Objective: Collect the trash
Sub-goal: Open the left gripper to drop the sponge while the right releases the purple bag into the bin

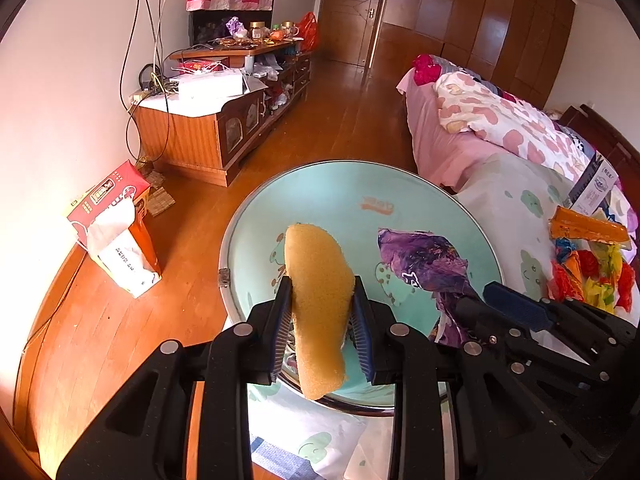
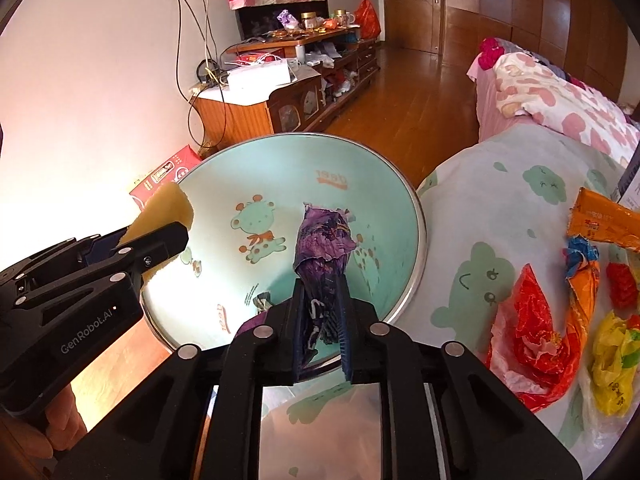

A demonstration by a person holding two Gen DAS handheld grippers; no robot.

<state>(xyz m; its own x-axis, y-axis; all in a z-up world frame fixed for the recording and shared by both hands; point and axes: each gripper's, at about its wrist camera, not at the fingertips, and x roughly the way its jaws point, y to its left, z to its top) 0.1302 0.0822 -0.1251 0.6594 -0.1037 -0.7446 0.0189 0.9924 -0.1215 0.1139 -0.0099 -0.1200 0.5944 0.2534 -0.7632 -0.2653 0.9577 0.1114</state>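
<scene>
Trash | left hand-held gripper (image 1: 322, 300) clamps sponge (image 1: 316, 304) | right hand-held gripper (image 2: 322, 300) pinches purple wrapper (image 2: 324, 248), tilted over basin (image 2: 420, 232)

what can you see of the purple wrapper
The purple wrapper is crumpled, glossy foil-like packaging with dark and white print. It sits lengthwise between the fingers of the right gripper, its torn, flared end sticking out past the tips. It hangs above the mint cartoon-print basin; whether it touches the basin cannot be told. The pads seem to hold it.
</scene>
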